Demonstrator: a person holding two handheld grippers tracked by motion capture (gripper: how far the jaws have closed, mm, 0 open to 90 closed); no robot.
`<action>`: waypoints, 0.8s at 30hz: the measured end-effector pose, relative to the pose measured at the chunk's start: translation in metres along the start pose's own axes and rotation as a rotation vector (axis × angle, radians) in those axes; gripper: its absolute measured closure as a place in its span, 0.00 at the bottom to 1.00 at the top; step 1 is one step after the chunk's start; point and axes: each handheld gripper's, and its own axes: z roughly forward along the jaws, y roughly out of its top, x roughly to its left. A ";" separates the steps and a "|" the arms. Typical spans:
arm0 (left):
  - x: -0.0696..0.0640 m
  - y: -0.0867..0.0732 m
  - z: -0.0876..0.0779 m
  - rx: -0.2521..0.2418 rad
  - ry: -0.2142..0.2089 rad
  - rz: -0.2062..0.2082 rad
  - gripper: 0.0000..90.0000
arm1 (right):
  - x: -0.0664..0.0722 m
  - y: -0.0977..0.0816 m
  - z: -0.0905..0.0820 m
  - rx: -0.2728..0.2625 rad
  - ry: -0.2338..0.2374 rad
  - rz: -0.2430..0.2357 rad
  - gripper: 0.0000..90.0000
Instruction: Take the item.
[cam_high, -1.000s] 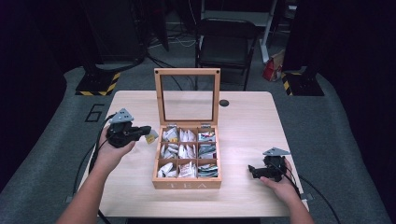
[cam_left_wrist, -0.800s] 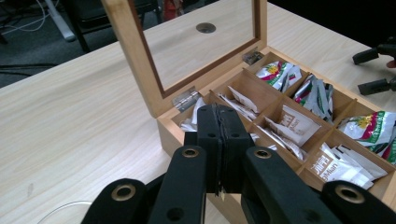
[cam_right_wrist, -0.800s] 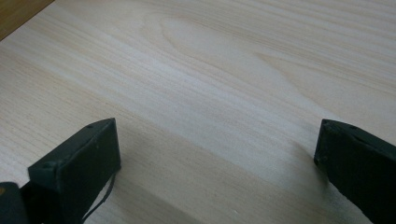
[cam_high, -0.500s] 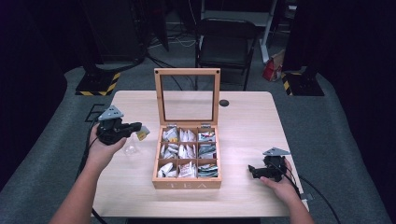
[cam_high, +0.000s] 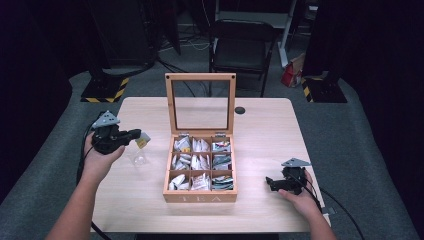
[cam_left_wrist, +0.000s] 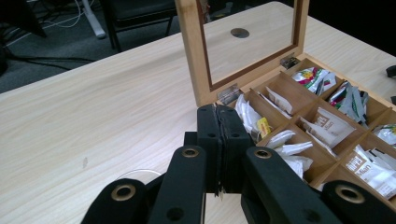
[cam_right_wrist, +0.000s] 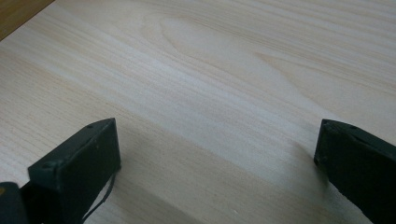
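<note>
Table (cam_high: 260, 125) first: pale wood with a fine straight grain, rounded corners, a small dark round grommet (cam_high: 240, 110) set near its far edge. At its middle stands the tea box (cam_high: 200, 192), square, of warmer honey-coloured wood, its front wall stamped with letters that read TEA. Its lid (cam_high: 200, 104) stands upright on small metal hinges, a wooden frame around a clear pane. Thin wooden dividers cut the inside into nine compartments, each stuffed with flat paper tea sachets (cam_left_wrist: 329, 123), mostly white, some brown, some with green and red print.

Just left of the box a small clear glass (cam_high: 138, 159) sits on the table, hard to make out.

I hold my left gripper (cam_high: 134, 134) above the table's left part, left of the box and over the glass, my forearm coming in from the near left edge. Its black jaws are pressed together on a tea bag (cam_high: 142, 140), whose yellow and white shows at the tips from above; in the left gripper view a thin edge sits between the pads.

My right gripper (cam_high: 270, 182) rests low on the near right part of the table, well apart from the box, pointing left, its matte black jaws spread wide over bare wood.
</note>
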 end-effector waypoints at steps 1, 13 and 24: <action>0.001 -0.001 0.000 -0.003 0.005 -0.004 0.99 | 0.000 0.000 0.000 0.000 0.000 0.000 0.00; 0.014 -0.007 -0.009 -0.001 0.043 -0.037 0.99 | 0.000 0.000 0.000 0.000 0.000 0.000 0.00; 0.025 -0.015 -0.016 0.010 0.066 -0.067 0.99 | 0.000 0.000 0.000 -0.001 0.000 0.000 0.00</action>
